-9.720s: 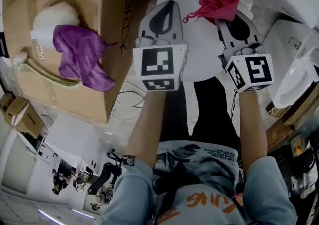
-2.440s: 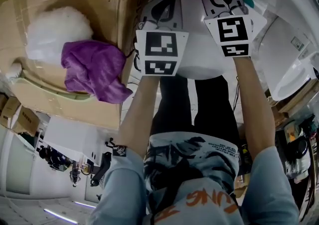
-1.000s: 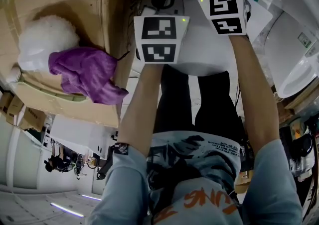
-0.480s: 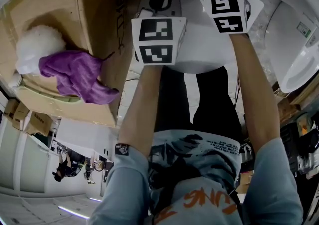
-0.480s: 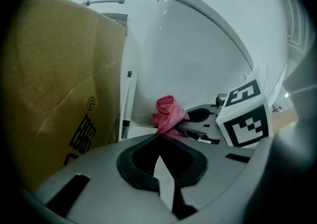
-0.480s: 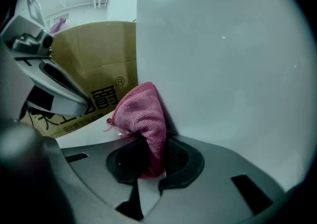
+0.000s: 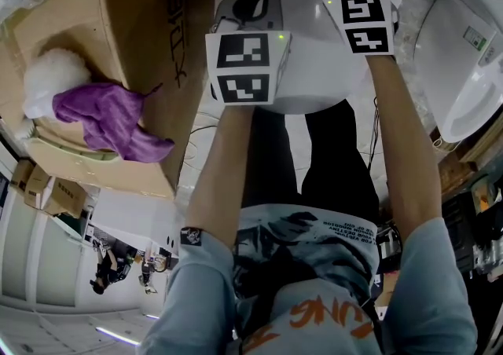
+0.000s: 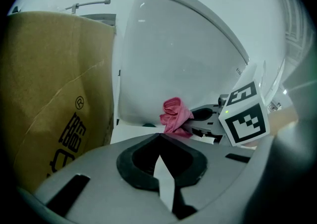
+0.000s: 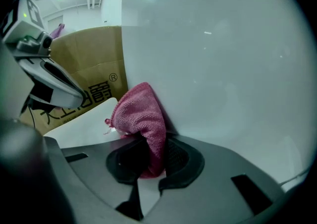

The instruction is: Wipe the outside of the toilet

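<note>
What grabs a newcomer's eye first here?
The pink microfibre cloth, clamped in the right gripper and pressed against the glossy white toilet wall. Then the left gripper, shut on nothing, beside it. In the head view, a purple cloth and white fluffy ball lie on the brown cardboard box at left.

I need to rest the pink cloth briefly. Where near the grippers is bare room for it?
The flat white toilet top is bare between the cardboard box and the pink cloth, ahead of the left gripper. Crowded: the box top carries a purple cloth and a white fluffy bundle, and the right gripper pins the cloth against the toilet's upright part.
</note>
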A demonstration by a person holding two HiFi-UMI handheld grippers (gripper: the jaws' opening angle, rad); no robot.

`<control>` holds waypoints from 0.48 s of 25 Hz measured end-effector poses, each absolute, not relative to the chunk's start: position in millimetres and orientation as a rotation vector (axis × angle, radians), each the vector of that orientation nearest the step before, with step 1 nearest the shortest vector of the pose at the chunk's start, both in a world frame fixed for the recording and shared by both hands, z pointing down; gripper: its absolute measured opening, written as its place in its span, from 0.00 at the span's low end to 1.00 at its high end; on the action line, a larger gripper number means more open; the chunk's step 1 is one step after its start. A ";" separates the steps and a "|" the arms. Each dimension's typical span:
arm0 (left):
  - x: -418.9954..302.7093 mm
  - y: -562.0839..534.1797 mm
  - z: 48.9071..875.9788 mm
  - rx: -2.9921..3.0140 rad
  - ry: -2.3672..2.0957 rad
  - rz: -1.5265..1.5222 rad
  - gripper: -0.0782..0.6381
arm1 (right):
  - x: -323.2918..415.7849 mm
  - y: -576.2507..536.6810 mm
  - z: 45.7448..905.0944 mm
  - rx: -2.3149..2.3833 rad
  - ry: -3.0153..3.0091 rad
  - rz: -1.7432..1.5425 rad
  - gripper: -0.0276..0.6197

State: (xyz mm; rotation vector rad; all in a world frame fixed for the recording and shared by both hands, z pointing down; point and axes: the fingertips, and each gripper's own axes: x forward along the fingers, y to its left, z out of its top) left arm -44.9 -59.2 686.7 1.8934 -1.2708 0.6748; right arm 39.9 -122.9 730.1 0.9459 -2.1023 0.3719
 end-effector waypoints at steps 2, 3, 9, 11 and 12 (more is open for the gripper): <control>-38.1 -56.8 687.3 1.890 -1.264 0.682 0.14 | 52.1 -121.1 730.5 0.949 -2.095 0.369 0.15; -34.3 -57.0 686.9 1.893 -1.265 0.680 0.14 | 58.2 -120.3 730.9 0.951 -2.092 0.371 0.15; -7.7 -55.6 686.9 1.908 -1.253 0.689 0.14 | 90.3 -116.7 730.9 0.957 -2.078 0.351 0.15; 3.0 -55.6 686.1 1.915 -1.245 0.691 0.14 | 101.4 -115.8 730.7 0.969 -2.075 0.359 0.15; 8.3 -55.6 685.8 1.919 -1.241 0.693 0.14 | 106.8 -115.3 730.7 0.975 -2.073 0.363 0.15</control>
